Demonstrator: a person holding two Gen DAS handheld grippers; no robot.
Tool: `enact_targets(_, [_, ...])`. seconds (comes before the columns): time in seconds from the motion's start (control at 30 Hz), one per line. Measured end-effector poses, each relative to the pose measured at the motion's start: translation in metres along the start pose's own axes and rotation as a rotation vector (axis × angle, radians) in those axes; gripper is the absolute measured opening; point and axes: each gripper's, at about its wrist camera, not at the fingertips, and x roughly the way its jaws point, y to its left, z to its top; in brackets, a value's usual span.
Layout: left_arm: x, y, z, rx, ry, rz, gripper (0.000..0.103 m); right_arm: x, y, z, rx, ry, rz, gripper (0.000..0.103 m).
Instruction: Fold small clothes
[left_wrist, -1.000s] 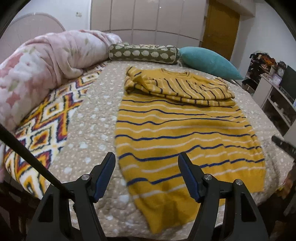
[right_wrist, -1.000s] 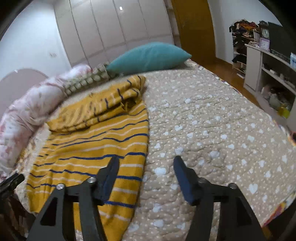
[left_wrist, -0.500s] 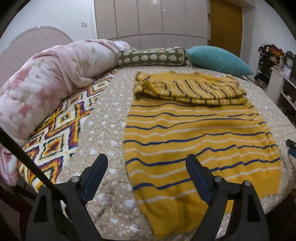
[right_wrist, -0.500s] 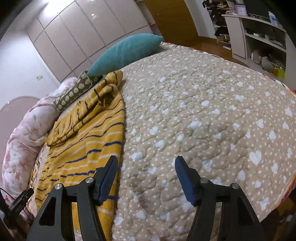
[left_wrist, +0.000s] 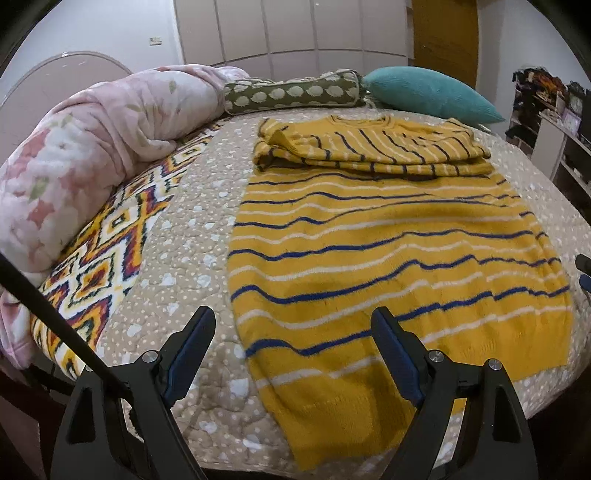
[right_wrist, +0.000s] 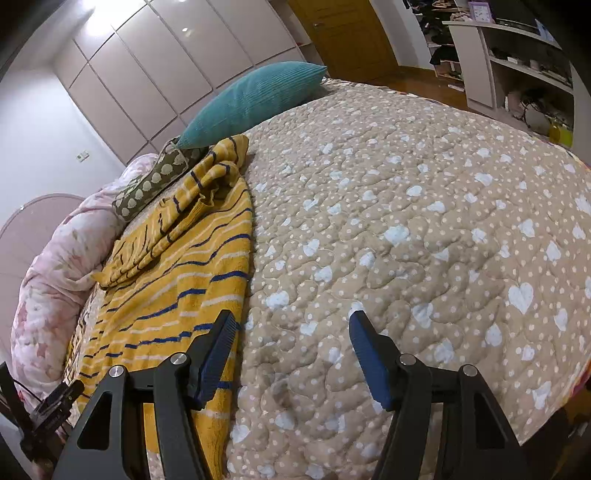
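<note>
A yellow sweater (left_wrist: 388, 258) with blue and white stripes lies flat on the bed, its sleeves and upper part folded across its far end. My left gripper (left_wrist: 291, 332) hangs open above the sweater's near left corner, nothing between its fingers. In the right wrist view the same sweater (right_wrist: 192, 280) runs along the left side. My right gripper (right_wrist: 291, 332) stands open over the sweater's near right edge, its left finger (right_wrist: 218, 350) above the yellow cloth and its right finger above the bedspread. Neither gripper holds anything.
The bed has a beige quilted bedspread (right_wrist: 424, 221) with white hearts. A pink floral duvet (left_wrist: 81, 155), a patterned blanket (left_wrist: 107, 251), an olive bolster (left_wrist: 295, 92) and a teal pillow (left_wrist: 428, 92) lie along its left and far sides. Shelves (right_wrist: 517, 74) stand at right.
My left gripper's jaws have spread wider and it has dropped closer to the sweater's near corner. My right gripper has rolled and sunk, so the sweater now lies further left in its view.
</note>
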Motion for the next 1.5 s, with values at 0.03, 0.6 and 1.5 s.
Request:
enact_targets(0.03, [-0.002, 0.0, 0.0, -0.011, -0.007, -0.012, 0.085, 0.001, -0.001, 0.0, 0.003, 0.003, -0.003, 0.069])
enact_targets(0.6, [-0.004, 0.001, 0.0, -0.025, -0.02, -0.028, 0.085, -0.001, 0.002, -0.004, -0.012, -0.012, -0.028, 0.069])
enact_targets(1.5, [0.041, 0.068, 0.005, -0.226, 0.125, -0.329, 0.071, 0.016, 0.016, 0.001, -0.058, 0.106, 0.128, 0.063])
